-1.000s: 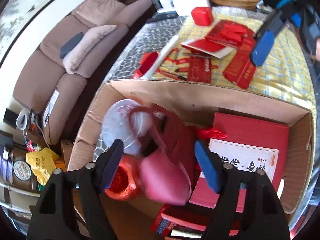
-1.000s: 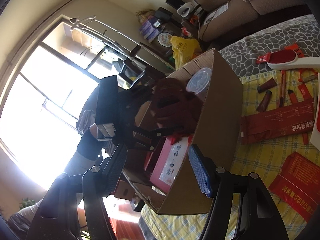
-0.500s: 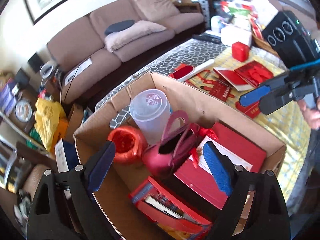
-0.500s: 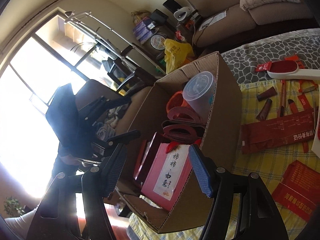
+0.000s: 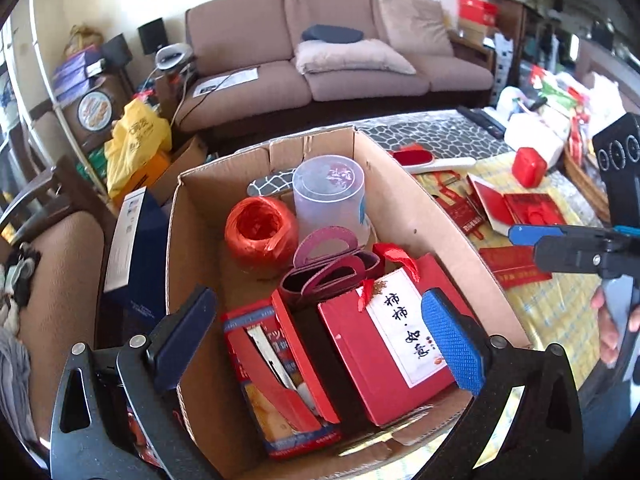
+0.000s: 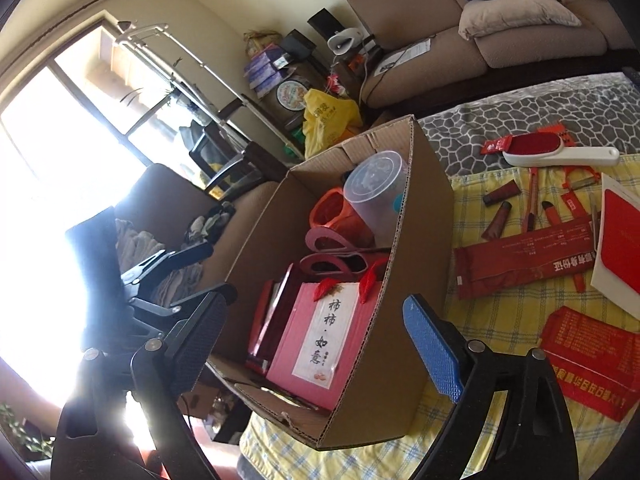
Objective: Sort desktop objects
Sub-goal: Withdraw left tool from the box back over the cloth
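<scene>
Cardboard box [image 5: 420, 216] sits at the table edge on the yellow checked cloth [image 6: 500, 320], and we hold both grippers above and beside it. Our left gripper [image 5: 316, 340] hangs over the box's near end, its jaws having just been opening and now spread wide with nothing clamped; the box contents lie below and between its blue pads without touching them. Our right gripper [image 6: 316, 340] looks at the box from the side, jaws likewise just opened and released, empty, with the box's near corner showing in the gap.

Inside the box we see a clear plastic tub [image 5: 330, 196] at the far end, an orange ball of twine [image 5: 260, 236] just beside it, a pink-handled bag [image 5: 328, 268] lying in the middle, a red gift box with a white calligraphy label [image 5: 384, 344] toward the near right, and an open red carton [image 5: 276, 372] at the near left.

Outside it, on the cloth, lie a white-handled lint brush [image 6: 556, 152], long red packets [image 6: 524, 260], a red-and-white booklet [image 6: 620, 240] and a small red tin [image 5: 530, 166]. In the left wrist view our right hand [image 5: 616, 328] grips the other tool's handle at the right edge.
</scene>
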`<state>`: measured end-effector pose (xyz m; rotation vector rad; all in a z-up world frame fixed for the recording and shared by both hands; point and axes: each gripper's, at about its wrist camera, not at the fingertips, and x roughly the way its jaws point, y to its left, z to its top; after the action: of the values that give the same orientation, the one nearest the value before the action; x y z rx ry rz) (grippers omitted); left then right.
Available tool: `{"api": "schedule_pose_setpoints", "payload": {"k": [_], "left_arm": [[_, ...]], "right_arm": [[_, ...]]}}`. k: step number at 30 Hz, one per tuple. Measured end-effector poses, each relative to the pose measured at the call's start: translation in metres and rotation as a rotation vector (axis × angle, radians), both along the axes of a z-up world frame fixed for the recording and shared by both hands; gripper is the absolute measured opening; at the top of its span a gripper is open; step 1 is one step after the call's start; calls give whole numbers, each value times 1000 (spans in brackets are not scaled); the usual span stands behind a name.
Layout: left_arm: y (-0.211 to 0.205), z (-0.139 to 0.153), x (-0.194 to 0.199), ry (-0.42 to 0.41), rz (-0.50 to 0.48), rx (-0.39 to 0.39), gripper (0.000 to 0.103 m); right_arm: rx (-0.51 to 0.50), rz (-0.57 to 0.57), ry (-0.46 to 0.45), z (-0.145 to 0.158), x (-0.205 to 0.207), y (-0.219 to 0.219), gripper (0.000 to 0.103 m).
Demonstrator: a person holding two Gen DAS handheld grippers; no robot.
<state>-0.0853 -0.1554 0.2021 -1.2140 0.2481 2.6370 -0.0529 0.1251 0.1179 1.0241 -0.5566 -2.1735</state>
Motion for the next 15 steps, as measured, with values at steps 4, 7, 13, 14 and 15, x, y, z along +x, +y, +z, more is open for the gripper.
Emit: {"api": "schedule_pose_setpoints", "payload": {"k": [4,7,13,14,15], "left_arm": [[8,-1,11,-7,35,14,103],[17,1,21,-10,41,25,103],[31,14,42,12,40,57,103],[32,16,44,13,40,64,103],[34,18,47,15,41,70,103]], "right_arm": [[71,-2,21,5,9,-5,100],[143,-17,58,13,17,-7,103],[246,-50,92,23,34,-5,103],[254,-54,95,24,38,-4,103],[262,-57,98,26,41,-2,103]]}}
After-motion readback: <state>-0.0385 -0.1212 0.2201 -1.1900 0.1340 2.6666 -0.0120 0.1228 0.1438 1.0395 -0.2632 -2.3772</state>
